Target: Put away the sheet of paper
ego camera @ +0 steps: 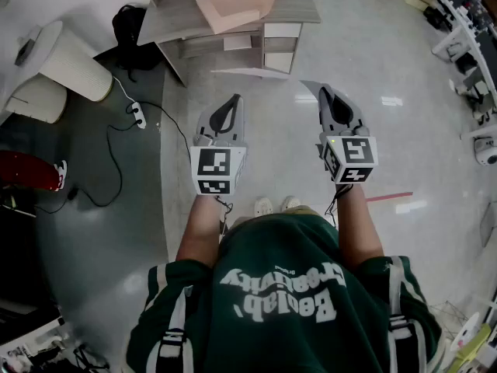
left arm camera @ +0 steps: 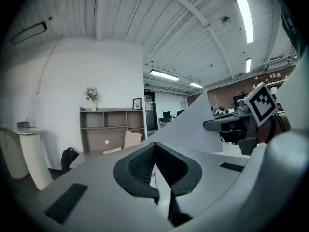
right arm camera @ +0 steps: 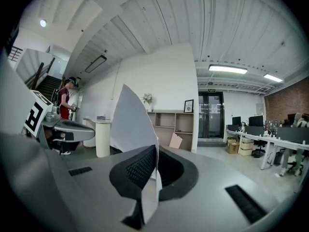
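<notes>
I hold a white sheet of paper [ego camera: 272, 92] stretched between both grippers, in front of my body and above the floor. My left gripper [ego camera: 233, 101] is shut on the sheet's left edge. In the left gripper view the paper [left arm camera: 193, 127] rises to the right from the closed jaws of that gripper [left arm camera: 154, 148]. My right gripper [ego camera: 324, 92] is shut on the right edge. In the right gripper view the paper [right arm camera: 129, 124] stands up to the left, pinched between the pads of that gripper [right arm camera: 155, 152]. The sheet bows upward between the two grips.
A low wooden shelf unit [ego camera: 233, 18] stands ahead, with a beige board leaning on it. A black bag [ego camera: 130, 23] and a white round cabinet [ego camera: 70, 61] sit at the left, with a power strip and cable [ego camera: 138, 115]. Desks [ego camera: 466, 29] line the right side.
</notes>
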